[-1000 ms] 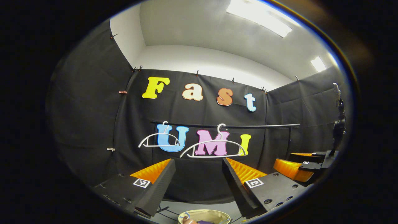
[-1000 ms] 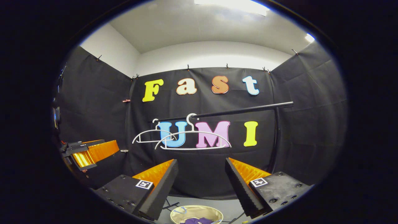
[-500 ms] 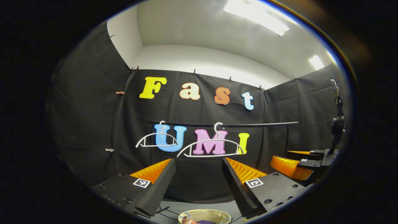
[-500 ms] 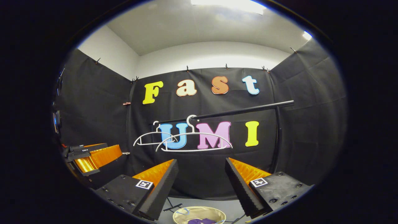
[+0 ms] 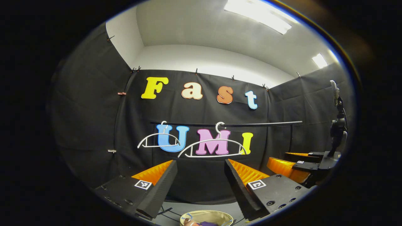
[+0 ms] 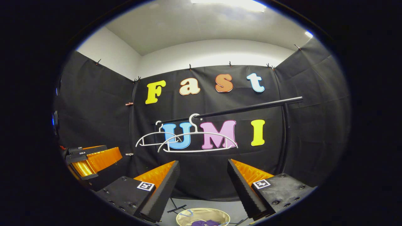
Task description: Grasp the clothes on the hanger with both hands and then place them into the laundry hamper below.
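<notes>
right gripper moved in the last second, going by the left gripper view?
Yes. The right gripper now sits lower and further left against the rail's upright post, a small shift; some of it may be camera motion.

Left gripper [image 5: 201, 175] and right gripper [image 6: 203, 175] are both held level, fingers spread wide apart, gripping nothing.

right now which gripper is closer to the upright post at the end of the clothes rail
Right, probably. The right gripper sits toward the post end of the rail, jaws open; the left gripper is farther off, toward the hangers.
</notes>
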